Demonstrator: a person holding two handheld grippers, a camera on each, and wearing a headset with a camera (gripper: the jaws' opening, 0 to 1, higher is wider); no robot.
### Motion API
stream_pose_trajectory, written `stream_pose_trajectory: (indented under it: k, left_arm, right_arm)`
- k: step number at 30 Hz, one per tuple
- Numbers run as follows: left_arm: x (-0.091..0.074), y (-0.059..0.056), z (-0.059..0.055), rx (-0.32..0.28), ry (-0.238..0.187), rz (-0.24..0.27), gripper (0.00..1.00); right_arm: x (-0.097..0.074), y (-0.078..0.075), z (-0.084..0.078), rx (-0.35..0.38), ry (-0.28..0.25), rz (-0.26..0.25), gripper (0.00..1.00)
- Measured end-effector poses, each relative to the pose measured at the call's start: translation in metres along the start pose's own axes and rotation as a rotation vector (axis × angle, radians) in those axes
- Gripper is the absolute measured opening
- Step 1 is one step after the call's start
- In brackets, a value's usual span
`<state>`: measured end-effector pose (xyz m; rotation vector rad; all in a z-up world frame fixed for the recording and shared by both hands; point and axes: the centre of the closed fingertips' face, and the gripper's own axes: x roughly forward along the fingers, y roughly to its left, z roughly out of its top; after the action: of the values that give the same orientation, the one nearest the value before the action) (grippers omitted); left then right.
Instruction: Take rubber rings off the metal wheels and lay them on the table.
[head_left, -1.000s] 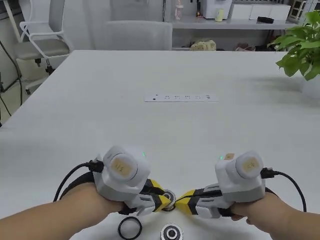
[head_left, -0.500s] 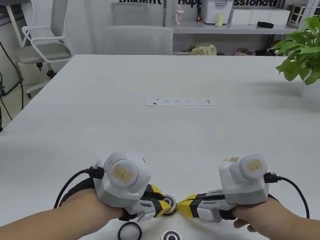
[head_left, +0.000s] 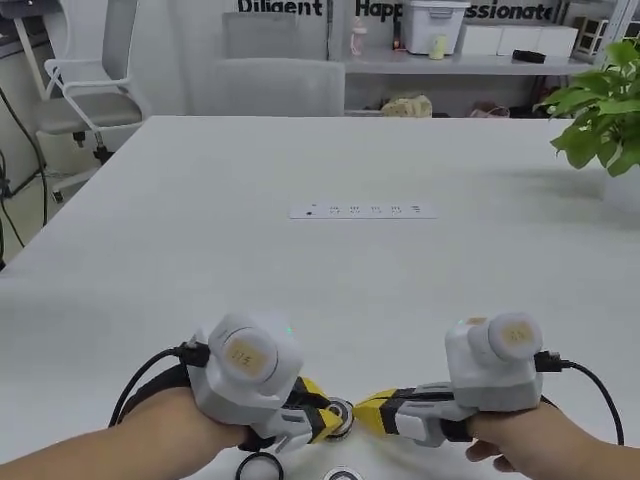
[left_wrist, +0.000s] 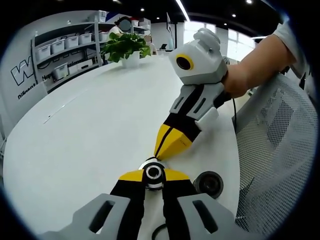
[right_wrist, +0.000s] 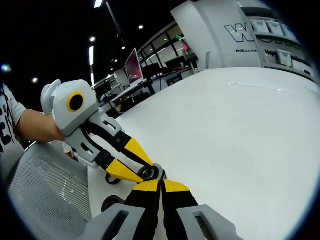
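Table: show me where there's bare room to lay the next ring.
Crowded: the near edge, where the left gripper, right gripper, a wheel and a loose ring bunch together. Free: the broad stretch of table from there to the power strip, and beyond toward the plant.

The table (head_left: 200, 200) is wide, white and matt; a flat white power strip (head_left: 362, 210) lies near its middle; a potted plant (left_wrist: 129, 49) stands towards its far right side; by the near edge a black rubber ring (head_left: 260, 456) lies flat and loose; near it a metal wheel (left_wrist: 209, 183) lies flat too; a second wheel (head_left: 338, 409) sits close by, but I cannot tell whether it rests on the table.
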<state>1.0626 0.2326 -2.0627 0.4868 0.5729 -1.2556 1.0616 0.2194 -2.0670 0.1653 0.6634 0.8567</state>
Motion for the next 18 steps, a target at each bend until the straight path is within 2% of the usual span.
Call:
stream_pose_trajectory:
  k: [18]
  left_arm:
    - [-0.0003,0.0012,0.0006,-0.005,0.004,0.011,0.07]
  right_arm:
    - [-0.0002,0.002,0.0033,0.048,-0.015,0.008,0.0]
